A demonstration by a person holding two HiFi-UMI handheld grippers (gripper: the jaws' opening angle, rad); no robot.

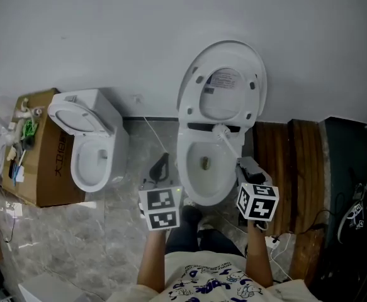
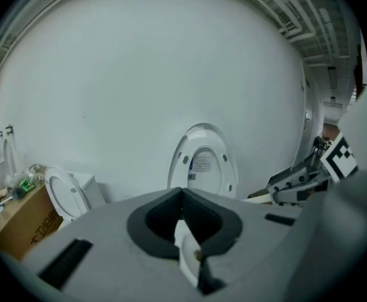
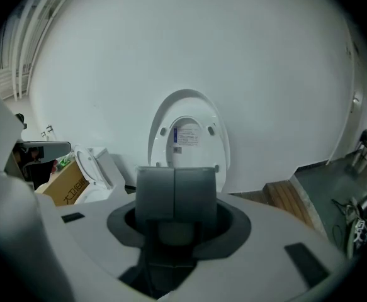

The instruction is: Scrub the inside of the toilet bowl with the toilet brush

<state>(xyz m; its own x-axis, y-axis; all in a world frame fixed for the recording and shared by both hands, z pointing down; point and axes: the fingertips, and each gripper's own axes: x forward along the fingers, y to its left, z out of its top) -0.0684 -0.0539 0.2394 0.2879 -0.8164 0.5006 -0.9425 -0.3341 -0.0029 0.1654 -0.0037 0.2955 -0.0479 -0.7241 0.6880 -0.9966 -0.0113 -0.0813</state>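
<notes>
The white toilet [image 1: 189, 187] stands in the middle with its lid [image 1: 224, 83] raised and its bowl [image 1: 206, 162] open; both gripper views also show the lid [image 2: 202, 162] [image 3: 186, 134]. A thin white toilet brush [image 1: 228, 143] slants over the back of the bowl, and its near end runs into my right gripper [image 1: 245, 165]. That gripper's jaws [image 3: 175, 194] are pressed together and hide the brush in the right gripper view. My left gripper [image 1: 162, 164] hangs shut and empty left of the bowl, its jaws [image 2: 182, 197] closed.
A smaller white toilet [image 1: 92, 143] stands at the left, next to a cardboard box [image 1: 45, 168] with small items on top. A wooden platform [image 1: 284, 162] and a dark area with cables [image 1: 353, 219] lie at the right. The person's shoes [image 1: 192, 216] are at the bowl's front.
</notes>
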